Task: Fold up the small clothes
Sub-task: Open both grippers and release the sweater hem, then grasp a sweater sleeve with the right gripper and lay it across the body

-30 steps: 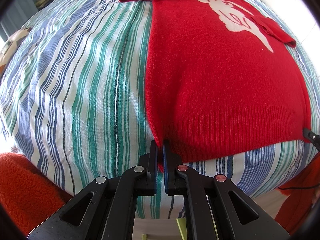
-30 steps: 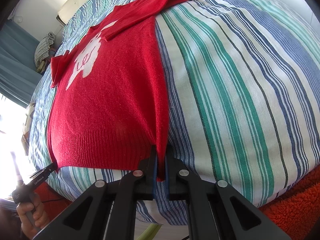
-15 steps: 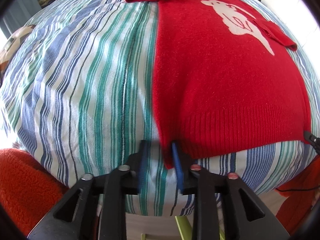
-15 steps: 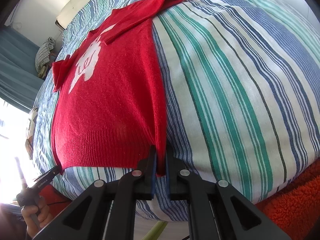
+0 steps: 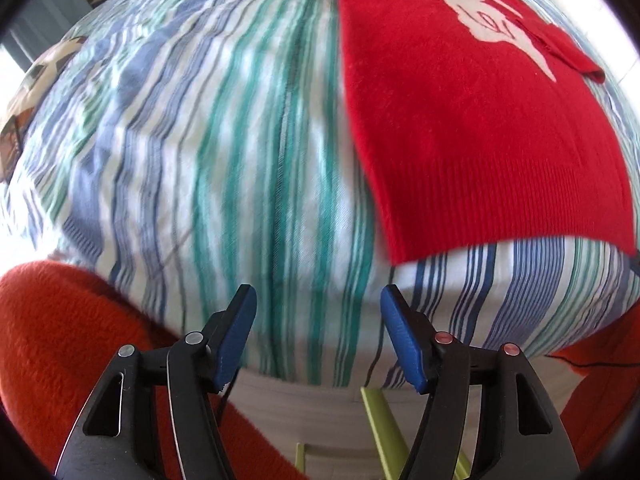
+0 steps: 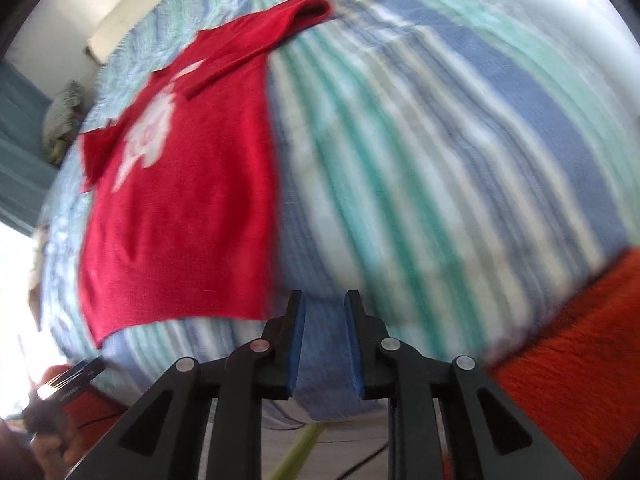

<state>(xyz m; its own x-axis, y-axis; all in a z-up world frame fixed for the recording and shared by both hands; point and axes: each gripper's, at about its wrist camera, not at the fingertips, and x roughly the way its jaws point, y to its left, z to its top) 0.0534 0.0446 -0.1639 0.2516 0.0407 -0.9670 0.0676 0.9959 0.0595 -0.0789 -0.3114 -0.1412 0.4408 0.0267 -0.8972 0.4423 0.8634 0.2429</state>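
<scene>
**Layout: sweater on bed**

Sweater [image 5: 472, 128] lay flat on the bed [image 5: 224, 152], hem toward the near edge, one sleeve folded across its chest. Left gripper [image 5: 318, 300] stood just off the hem's left corner, right gripper [image 6: 324, 304] just off the right corner; nothing lay between either pair of jaws. Cloth bundle [image 6: 64, 116] sat beyond the bed's far left.

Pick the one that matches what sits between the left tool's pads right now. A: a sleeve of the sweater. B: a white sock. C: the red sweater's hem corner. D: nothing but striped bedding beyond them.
D: the left tool stands open, only the striped bedsheet shows through the gap, and the red sweater lies flat up and to the right of it, clear of both pads.
</scene>
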